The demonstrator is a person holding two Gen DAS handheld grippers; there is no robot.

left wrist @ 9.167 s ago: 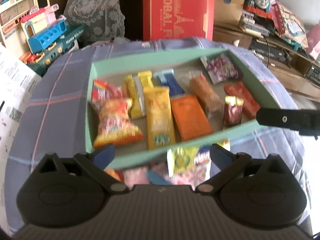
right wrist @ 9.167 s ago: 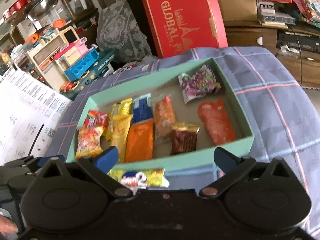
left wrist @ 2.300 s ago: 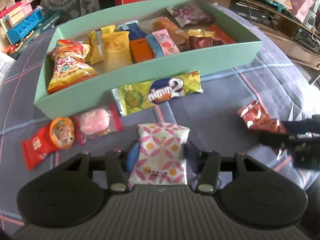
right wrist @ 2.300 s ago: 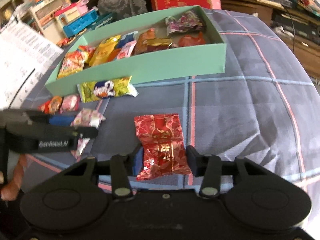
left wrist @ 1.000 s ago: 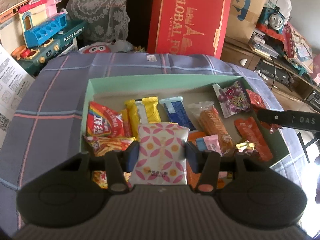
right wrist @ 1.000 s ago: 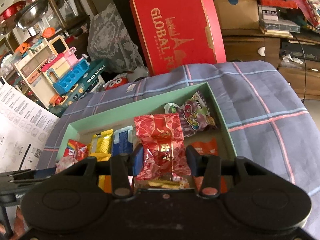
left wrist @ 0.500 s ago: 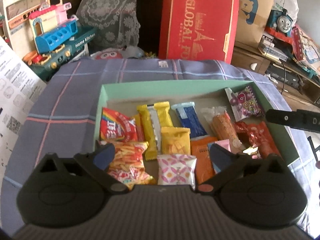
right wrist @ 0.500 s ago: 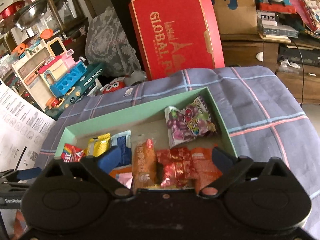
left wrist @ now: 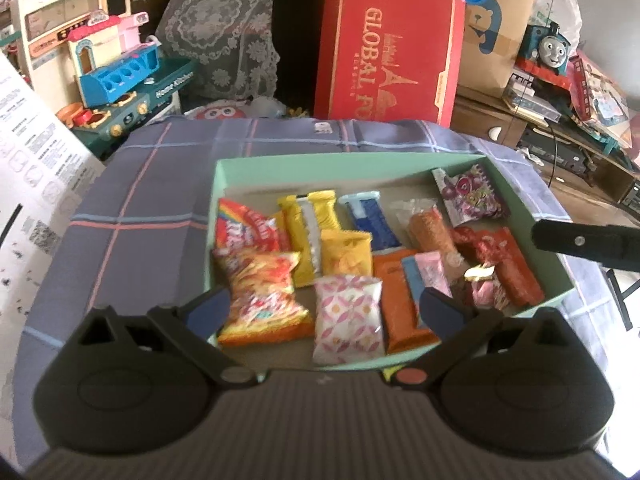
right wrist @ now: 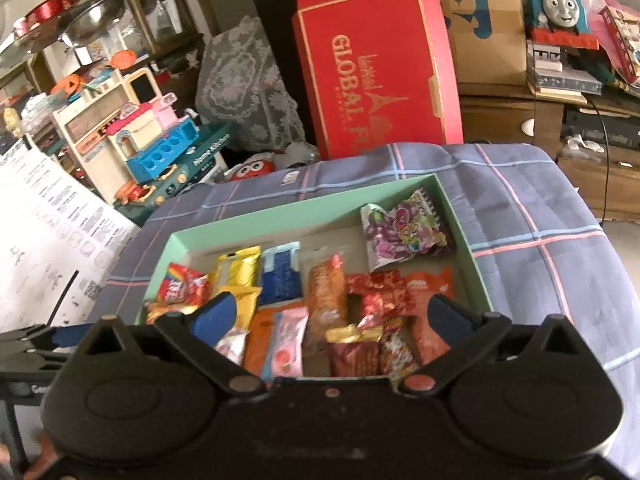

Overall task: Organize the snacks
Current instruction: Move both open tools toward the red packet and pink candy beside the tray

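Observation:
A mint green box (left wrist: 224,184) on the checked cloth holds several snack packets. A white packet with pink flowers (left wrist: 348,320) lies flat at the box's near edge, between the wide-apart fingers of my left gripper (left wrist: 325,312), which is open and touches nothing. A crinkled red foil packet (right wrist: 380,296) lies in the right half of the box (right wrist: 460,216), beside a gold-topped dark red one (right wrist: 354,344). My right gripper (right wrist: 331,316) hovers open above them, holding nothing. One of its fingers (left wrist: 584,242) reaches in from the right in the left wrist view.
A tall red gift box (left wrist: 388,52) stands behind the table, with a toy kitchen set (left wrist: 120,76) at the back left and a toy train (left wrist: 548,48) on shelves at the back right. A printed paper sheet (left wrist: 32,168) lies along the left edge of the blue checked cloth (left wrist: 160,184).
Both grippers opened wide. The flowered packet left the left gripper and the red foil packet left the right; both now lie in the box. Both grippers pulled back slightly.

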